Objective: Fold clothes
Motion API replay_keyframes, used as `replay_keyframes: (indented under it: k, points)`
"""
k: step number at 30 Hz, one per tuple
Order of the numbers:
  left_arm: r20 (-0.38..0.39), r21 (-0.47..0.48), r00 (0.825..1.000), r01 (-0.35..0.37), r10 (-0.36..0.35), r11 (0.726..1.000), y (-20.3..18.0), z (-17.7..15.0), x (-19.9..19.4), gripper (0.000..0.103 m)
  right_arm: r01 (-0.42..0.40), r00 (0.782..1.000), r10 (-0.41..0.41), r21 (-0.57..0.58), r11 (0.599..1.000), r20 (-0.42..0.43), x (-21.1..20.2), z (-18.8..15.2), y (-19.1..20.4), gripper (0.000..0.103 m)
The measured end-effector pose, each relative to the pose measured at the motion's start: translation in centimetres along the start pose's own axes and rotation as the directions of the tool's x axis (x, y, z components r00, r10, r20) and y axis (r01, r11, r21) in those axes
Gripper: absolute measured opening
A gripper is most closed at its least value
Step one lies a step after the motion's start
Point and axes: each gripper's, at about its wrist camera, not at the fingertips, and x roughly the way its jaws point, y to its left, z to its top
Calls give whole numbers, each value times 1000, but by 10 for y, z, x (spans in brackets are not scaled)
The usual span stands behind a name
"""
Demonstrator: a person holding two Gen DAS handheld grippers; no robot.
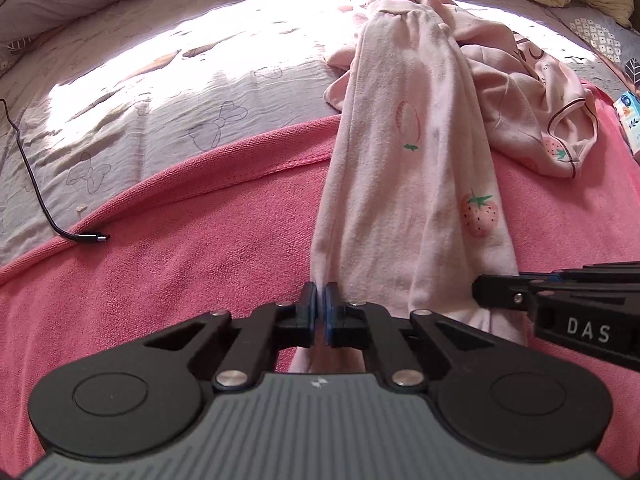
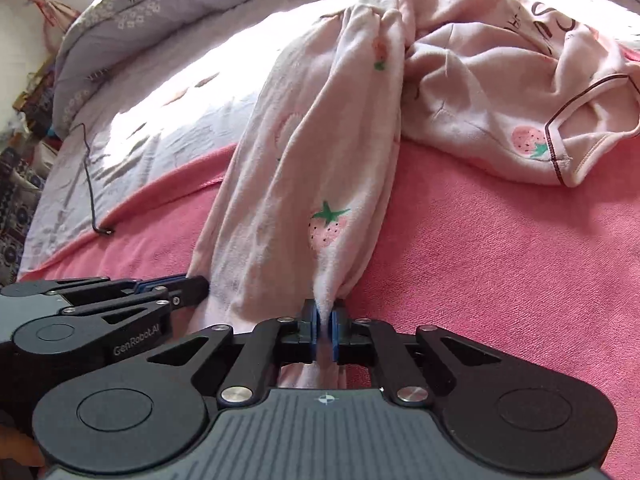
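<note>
The left hand-held gripper (image 1: 320, 292) is clamped on one near corner of the pink trousers (image 1: 412, 168); the right hand-held gripper (image 2: 327, 308) pinches the other corner; the trousers stretch away over the red towel (image 2: 500, 248) on the bed (image 1: 180, 92).

Blown-out sunlight on far bedding (fisheye-bent edges)

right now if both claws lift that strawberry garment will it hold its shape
Probably not: the garment already bunches into soft folds where the right claw and left claw pinch it, so it should sag between them. It looks thin, likely light, and may drag on the fuzzy pink towel.
</note>
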Motion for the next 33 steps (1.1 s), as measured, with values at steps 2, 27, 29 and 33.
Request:
replay_keyframes:
  k: [2, 27, 29, 33]
  points:
    - [4, 8, 1000, -9, 9, 1000, -1, -1, 0, 12, 42, 999, -42, -24, 999, 9, -3, -2, -6, 11]
    - [-5, -91, 1000, -29, 29, 995, 23, -1, 1, 19, -26, 999, 30, 120, 992, -31, -23, -23, -40, 5]
    - [-5, -68, 998, -58, 58, 996, 21, 1, -1, 19, -18, 1000, 20, 146, 989, -12, -27, -21, -47, 5]
    - [15, -50, 999, -37, 38, 998, 18, 4, -11, 21, -82, 996, 84, 208, 975, -2, -29, -16, -68, 12]
